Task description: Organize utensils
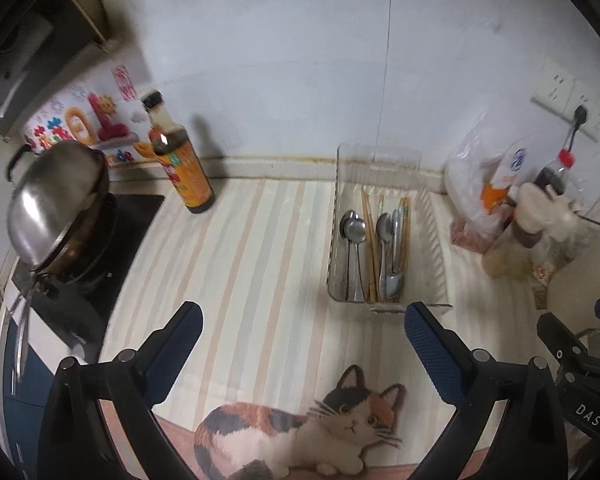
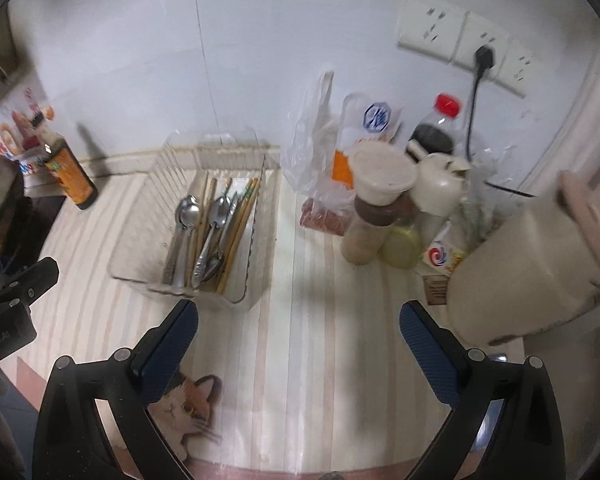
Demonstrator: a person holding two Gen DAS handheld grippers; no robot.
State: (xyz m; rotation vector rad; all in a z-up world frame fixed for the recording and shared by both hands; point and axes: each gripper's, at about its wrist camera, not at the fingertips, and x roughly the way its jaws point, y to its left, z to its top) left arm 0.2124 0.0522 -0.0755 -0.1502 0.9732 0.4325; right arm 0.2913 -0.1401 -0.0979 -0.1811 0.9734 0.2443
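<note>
A clear plastic bin [image 1: 428,216] [image 2: 140,240] stands on the striped mat by the back wall. Inside lie metal spoons [image 1: 354,228] [image 2: 186,210] and wooden chopsticks [image 1: 370,240] [image 2: 240,220], all lengthwise. My left gripper [image 1: 304,320] hangs open above the mat, in front of the bin, with nothing between its blue pads. My right gripper [image 2: 299,318] is open too and holds nothing, just to the right of the bin's near end. The other gripper's black body shows at each view's side edge.
A sauce bottle [image 1: 180,160] [image 2: 66,170] stands left of the bin. A wok with a steel lid [image 1: 56,208] sits on the stove at far left. Jars, bags and a red-capped bottle [image 2: 436,128] crowd the right, beside a cream appliance [image 2: 532,264]. A cat picture [image 1: 300,424] marks the mat's front.
</note>
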